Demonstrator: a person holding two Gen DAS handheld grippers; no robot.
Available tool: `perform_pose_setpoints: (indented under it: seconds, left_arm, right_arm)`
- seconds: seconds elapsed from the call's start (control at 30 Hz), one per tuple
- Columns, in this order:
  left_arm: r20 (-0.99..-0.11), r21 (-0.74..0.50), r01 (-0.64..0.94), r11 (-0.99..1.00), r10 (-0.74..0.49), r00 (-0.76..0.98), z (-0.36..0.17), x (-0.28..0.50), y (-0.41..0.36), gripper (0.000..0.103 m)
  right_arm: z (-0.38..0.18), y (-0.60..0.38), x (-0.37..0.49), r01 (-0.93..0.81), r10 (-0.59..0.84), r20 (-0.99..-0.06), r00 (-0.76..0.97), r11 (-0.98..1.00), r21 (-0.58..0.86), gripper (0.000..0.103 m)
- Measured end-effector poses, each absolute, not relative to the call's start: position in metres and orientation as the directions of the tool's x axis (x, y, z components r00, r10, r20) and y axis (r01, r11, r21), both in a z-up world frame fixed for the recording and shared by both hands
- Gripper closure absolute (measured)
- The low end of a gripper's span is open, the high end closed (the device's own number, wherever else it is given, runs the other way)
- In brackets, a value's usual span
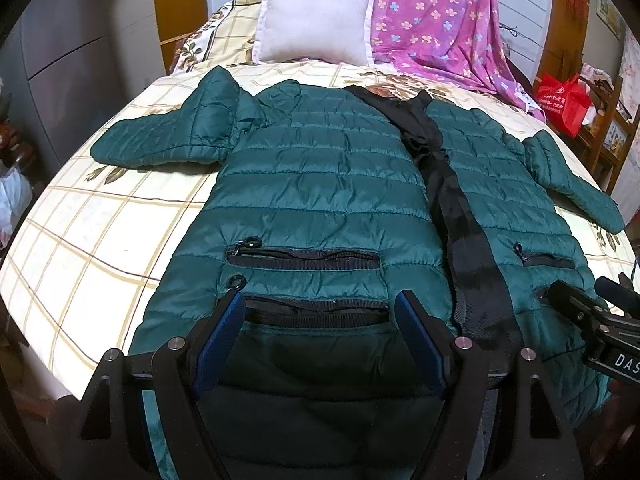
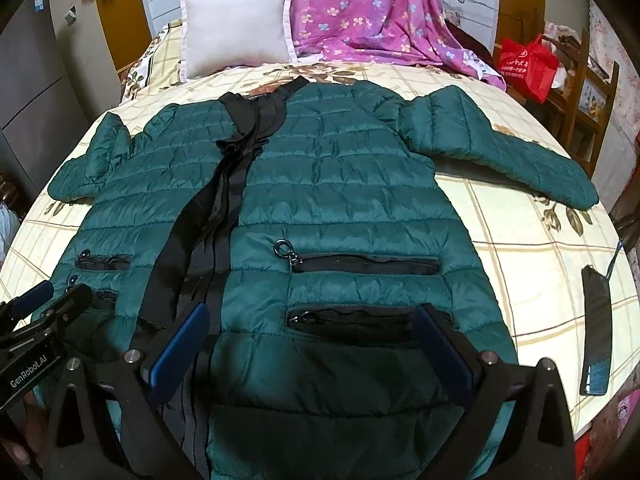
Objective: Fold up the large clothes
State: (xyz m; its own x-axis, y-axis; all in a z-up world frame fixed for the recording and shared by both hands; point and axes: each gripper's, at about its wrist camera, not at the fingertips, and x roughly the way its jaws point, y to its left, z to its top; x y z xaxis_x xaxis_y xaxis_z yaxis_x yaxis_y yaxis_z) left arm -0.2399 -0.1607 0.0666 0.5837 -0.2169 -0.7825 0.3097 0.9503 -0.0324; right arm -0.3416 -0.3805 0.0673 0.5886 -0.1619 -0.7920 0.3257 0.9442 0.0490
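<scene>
A dark green quilted jacket [image 1: 320, 184] lies flat and front up on the bed, both sleeves spread out to the sides. A black zipper band [image 1: 452, 208] runs down its middle. My left gripper [image 1: 320, 316] is open over the lower zip pocket of one front panel, its blue pads wide apart and pinching nothing. In the right wrist view the same jacket [image 2: 340, 184] fills the middle. My right gripper [image 2: 316, 324] is open over the other panel's lower pocket, close to the zipper band. Each gripper shows at the edge of the other's view.
The bed [image 1: 100, 240] has a cream checked sheet with flowers. A white pillow [image 1: 316, 16] and a pink floral blanket [image 1: 440, 20] lie at its head. A dark phone [image 2: 596, 328] rests on the sheet right of the jacket. A red bag [image 2: 528, 64] sits on a shelf beyond.
</scene>
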Motion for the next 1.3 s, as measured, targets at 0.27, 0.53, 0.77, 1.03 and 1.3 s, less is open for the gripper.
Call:
perform_pose_setpoints:
  seconds: [0.27,0.53,0.77,1.03,1.3]
  left_arm:
    - [-0.782,-0.028,0.303,0.953,-0.209,0.588,0.065,-0.237,-0.157,0.049]
    - [-0.781,-0.020,0.300,0.954,-0.202,0.590,0.065,-0.231,-0.156,0.049]
    - [-0.783,-0.009,0.290,0.957,-0.187,0.593,0.066,-0.220,-0.156,0.049]
    - [-0.789,-0.002,0.276,0.961,-0.171,0.591,0.064,-0.205,-0.156,0.049]
    - [-0.790,-0.004,0.255,0.967,-0.159,0.592,0.065,-0.183,-0.156,0.049]
  right_arm:
    - [0.067,-0.380,-0.338,0.323,-0.161,-0.789,0.593,0.945,0.051,0.000]
    - [0.067,-0.379,-0.328,0.316,-0.162,-0.802,0.575,0.948,0.035,0.000]
    - [0.067,-0.380,-0.318,0.314,-0.159,-0.803,0.574,0.949,0.036,0.000]
    - [0.067,-0.382,-0.303,0.302,-0.154,-0.796,0.586,0.953,0.038,0.000]
    - [0.072,-0.384,-0.282,0.298,-0.153,-0.785,0.600,0.954,0.042,0.000]
